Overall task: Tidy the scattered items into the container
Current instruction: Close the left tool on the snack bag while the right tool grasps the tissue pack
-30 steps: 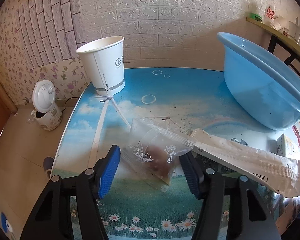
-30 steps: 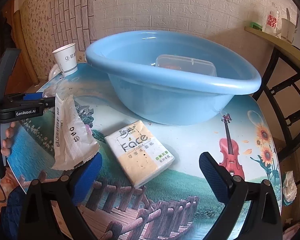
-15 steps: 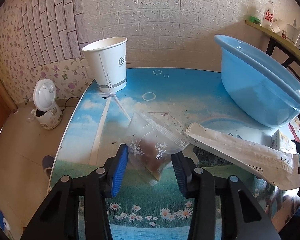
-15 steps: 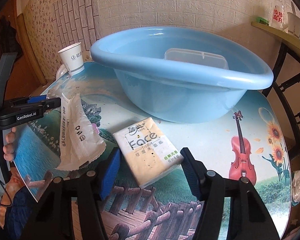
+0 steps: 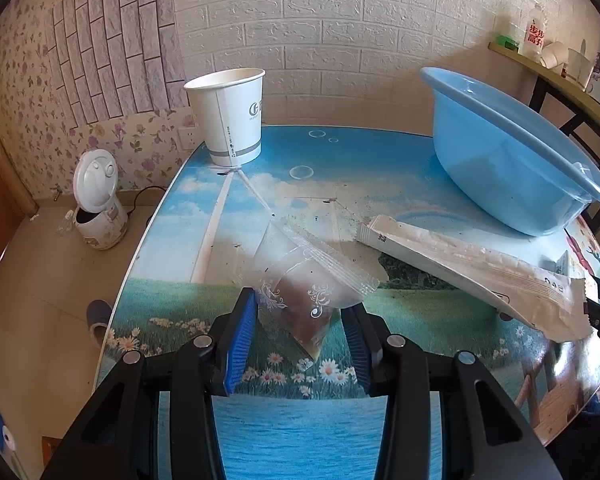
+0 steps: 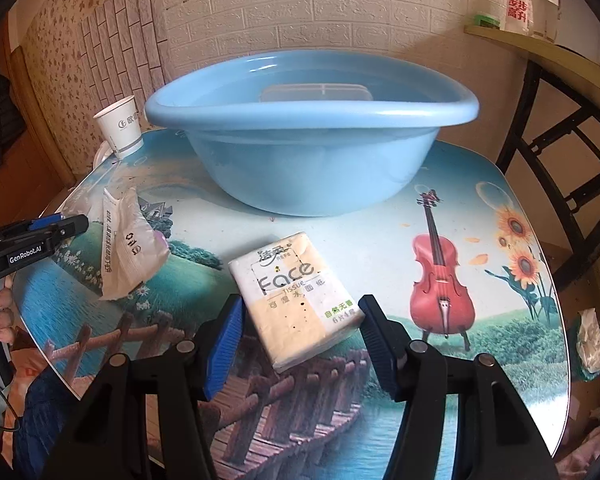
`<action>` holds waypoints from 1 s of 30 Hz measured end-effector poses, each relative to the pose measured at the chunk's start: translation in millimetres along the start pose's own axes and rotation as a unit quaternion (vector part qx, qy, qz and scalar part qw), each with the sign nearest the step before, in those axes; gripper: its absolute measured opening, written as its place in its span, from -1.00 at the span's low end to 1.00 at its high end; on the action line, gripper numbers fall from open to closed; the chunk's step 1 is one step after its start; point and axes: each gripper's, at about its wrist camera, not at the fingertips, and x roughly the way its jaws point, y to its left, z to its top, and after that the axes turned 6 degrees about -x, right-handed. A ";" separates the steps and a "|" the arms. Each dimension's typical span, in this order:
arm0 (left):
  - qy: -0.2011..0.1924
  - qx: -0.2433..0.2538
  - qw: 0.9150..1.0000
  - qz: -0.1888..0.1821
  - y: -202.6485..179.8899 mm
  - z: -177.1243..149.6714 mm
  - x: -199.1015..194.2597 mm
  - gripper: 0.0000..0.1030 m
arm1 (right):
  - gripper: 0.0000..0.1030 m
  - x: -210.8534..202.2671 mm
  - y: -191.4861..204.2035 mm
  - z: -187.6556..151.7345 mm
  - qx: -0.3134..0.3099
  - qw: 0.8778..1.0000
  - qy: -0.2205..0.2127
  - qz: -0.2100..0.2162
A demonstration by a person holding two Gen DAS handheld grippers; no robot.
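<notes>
Beside the blue basin [image 6: 312,136] on the picture-printed table [image 6: 380,240], the left gripper [image 5: 300,320] is pinching a clear snack bag [image 5: 300,284] while the right gripper [image 6: 300,332] is clamping the tissue pack [image 6: 296,296].

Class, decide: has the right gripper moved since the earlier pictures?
Yes. The right gripper has closed in around the tissue pack, its jaws just narrowing; the blue basin stays put.

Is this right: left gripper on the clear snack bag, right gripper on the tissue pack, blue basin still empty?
Not quite. The blue basin isn't empty: the right wrist view shows a clear plastic box inside. The rest holds: left gripper pinches the clear snack bag, right gripper brackets the tissue pack.
</notes>
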 end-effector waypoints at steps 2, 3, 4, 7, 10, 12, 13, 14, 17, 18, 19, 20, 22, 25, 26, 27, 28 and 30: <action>-0.001 0.000 1.000 -0.001 -1.3 -3.3 -4.3 -0.21 | 0.17 -4.8 -5.0 -3.0 0.007 1.000 0.001 -0.008; -0.002 0.001 1.000 -0.002 -2.2 -4.9 -6.7 -0.21 | 0.17 -7.1 -7.6 -4.4 0.011 1.000 0.002 -0.010; -0.002 0.001 1.000 -0.002 -3.3 -6.6 -8.9 -0.21 | 0.17 -9.5 -10.2 -5.7 0.014 1.000 0.002 -0.013; -0.002 0.002 1.000 -0.004 -6.1 -12.4 -14.7 -0.21 | 0.17 -16.6 -16.8 -8.7 0.025 0.999 0.001 -0.024; 0.000 0.004 1.000 -0.006 -9.5 -18.7 -19.6 -0.21 | 0.17 -22.4 -21.3 -11.0 0.031 0.999 0.001 -0.034; 0.001 0.004 1.000 -0.007 -12.2 -22.7 -22.8 -0.21 | 0.17 -25.9 -23.3 -12.5 0.035 0.999 0.000 -0.039; 0.001 0.005 1.000 -0.008 -13.8 -24.3 -24.1 -0.21 | 0.17 -27.3 -26.0 -11.5 0.036 0.998 0.001 -0.041; 0.002 0.005 1.000 -0.009 -15.3 -25.6 -25.4 -0.21 | 0.17 -30.7 -31.1 -16.9 0.037 0.998 0.000 -0.043; 0.002 0.008 1.000 -0.012 -20.4 -29.8 -28.7 -0.21 | 0.17 -33.2 -34.7 -18.0 0.044 0.998 0.001 -0.048; 0.003 0.009 1.000 -0.013 -22.4 -31.1 -29.8 -0.21 | 0.17 -33.1 -34.8 -17.6 0.047 0.998 0.001 -0.051; 0.003 0.011 1.000 -0.014 -24.5 -32.5 -30.9 -0.21 | 0.17 -37.9 -40.0 -25.7 0.050 0.997 0.001 -0.053; 0.004 0.012 1.000 -0.015 -26.6 -33.9 -32.1 -0.20 | 0.17 -31.7 -49.9 -23.0 0.053 0.997 0.001 -0.055; 0.006 0.016 1.000 -0.016 -30.3 -36.7 -33.1 -0.20 | 0.17 -31.2 -54.0 -27.4 0.058 0.996 0.001 -0.061; 0.009 0.020 1.000 -0.018 -35.4 -40.9 -33.4 -0.20 | 0.17 -31.8 -54.1 -31.8 0.064 0.996 0.008 -0.064; 0.010 0.021 1.000 -0.018 -36.8 -42.1 -33.4 -0.20 | 0.17 -31.7 -54.4 -32.6 0.065 0.996 0.009 -0.064; 0.009 0.023 1.000 -0.016 -38.4 -43.1 -33.4 -0.20 | 0.17 -31.4 -54.7 -33.1 0.066 0.996 0.009 -0.064; 0.009 0.024 1.000 -0.014 -39.7 -43.8 -33.7 -0.20 | 0.17 -31.7 -54.7 -33.2 0.065 0.996 0.008 -0.064; 0.010 0.025 1.000 -0.014 -41.6 -44.9 -34.6 -0.20 | 0.17 -31.8 -54.2 -33.2 0.063 0.996 0.009 -0.066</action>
